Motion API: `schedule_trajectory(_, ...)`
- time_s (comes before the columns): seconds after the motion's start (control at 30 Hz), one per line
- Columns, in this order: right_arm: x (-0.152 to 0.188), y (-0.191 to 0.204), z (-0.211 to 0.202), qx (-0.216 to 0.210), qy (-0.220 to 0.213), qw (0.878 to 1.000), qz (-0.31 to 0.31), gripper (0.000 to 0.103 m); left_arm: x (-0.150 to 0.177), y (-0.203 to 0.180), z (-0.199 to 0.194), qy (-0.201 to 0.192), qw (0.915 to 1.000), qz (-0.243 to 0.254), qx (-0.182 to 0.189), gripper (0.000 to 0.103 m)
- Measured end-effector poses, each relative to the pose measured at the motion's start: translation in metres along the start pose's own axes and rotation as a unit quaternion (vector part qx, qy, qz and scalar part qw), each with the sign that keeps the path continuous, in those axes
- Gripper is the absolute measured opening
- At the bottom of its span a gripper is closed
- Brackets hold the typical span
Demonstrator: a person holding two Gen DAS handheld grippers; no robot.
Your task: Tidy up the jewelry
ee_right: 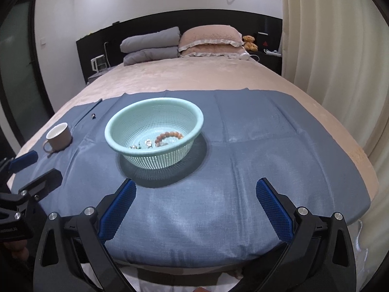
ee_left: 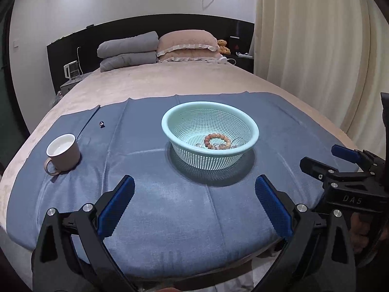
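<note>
Hovering over the near edge of the blue cloth [ee_left: 155, 209], the left hand-held gripper [ee_left: 194, 194] gapes wide, nothing between its jaws. At 12 o'clock sits the basket [ee_left: 252, 131] with a bracelet [ee_left: 217, 141] inside; bare cloth lies between. A cup [ee_left: 63, 152] stands at 10 o'clock near the cloth's left edge.

From the right wrist, the right hand-held gripper [ee_right: 195, 196] is likewise spread and empty. The basket sits at 11 o'clock, with open cloth at 1 o'clock.

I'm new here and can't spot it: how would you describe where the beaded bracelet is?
On the blue cloth spread over the bed stands a mint-green mesh basket. The beaded bracelet lies in its bottom: a ring of round peach-brown beads, larger than the small shiny pieces beside it.
</note>
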State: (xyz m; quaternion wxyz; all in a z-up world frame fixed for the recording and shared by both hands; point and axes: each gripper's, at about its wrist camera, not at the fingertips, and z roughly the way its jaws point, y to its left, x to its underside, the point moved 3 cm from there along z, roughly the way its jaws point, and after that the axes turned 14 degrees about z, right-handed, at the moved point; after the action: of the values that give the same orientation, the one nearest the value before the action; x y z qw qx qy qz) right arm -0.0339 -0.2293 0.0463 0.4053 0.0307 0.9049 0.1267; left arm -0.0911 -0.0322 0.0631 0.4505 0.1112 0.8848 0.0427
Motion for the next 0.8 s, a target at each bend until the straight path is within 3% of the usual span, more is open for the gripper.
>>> schedule_trajectory(0.27,0.002,0.008,-0.024,-0.012,-0.038,0.999,-0.004,0.095,0.001,0.000,-0.001,0.015,0.9998,-0.012,-0.002,0.097)
schedule_trajectory(0.8,0.002,0.016,-0.028,0.007,-0.043,0.998,-0.050,0.095,0.002,0.001,-0.005,0.021,0.9995,-0.004,-0.022,0.097)
